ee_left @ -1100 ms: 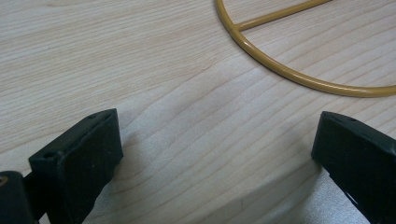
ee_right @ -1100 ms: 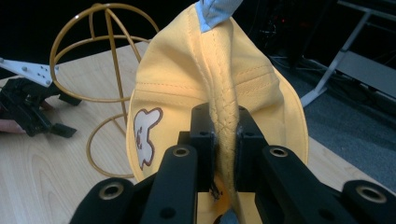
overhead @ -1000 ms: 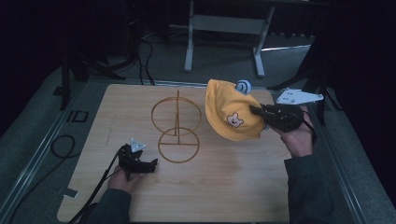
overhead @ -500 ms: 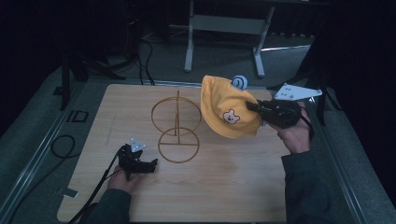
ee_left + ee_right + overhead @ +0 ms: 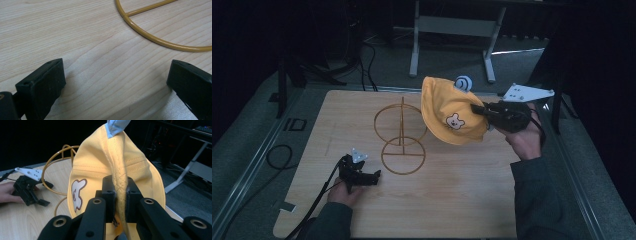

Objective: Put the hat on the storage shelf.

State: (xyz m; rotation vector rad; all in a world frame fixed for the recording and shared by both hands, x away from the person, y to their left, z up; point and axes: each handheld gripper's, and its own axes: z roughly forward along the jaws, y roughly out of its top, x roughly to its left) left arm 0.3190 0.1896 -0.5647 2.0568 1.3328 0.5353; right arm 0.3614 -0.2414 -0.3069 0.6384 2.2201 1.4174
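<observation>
While the right gripper (image 5: 479,111) pinches the yellow cap (image 5: 451,112) mid-air beside the wire stand (image 5: 401,131), left gripper (image 5: 374,176) rests open on the table (image 5: 452,200). Carry step; next, lower cap onto stand's top ring.

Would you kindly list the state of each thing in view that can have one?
Yellow cap: lifted off the table, pinched by its fabric.
Wire stand: upright on the table, bare.
Right tongs: shut on the yellow cap.
Left tongs: open, resting on the table, holding nothing.
</observation>
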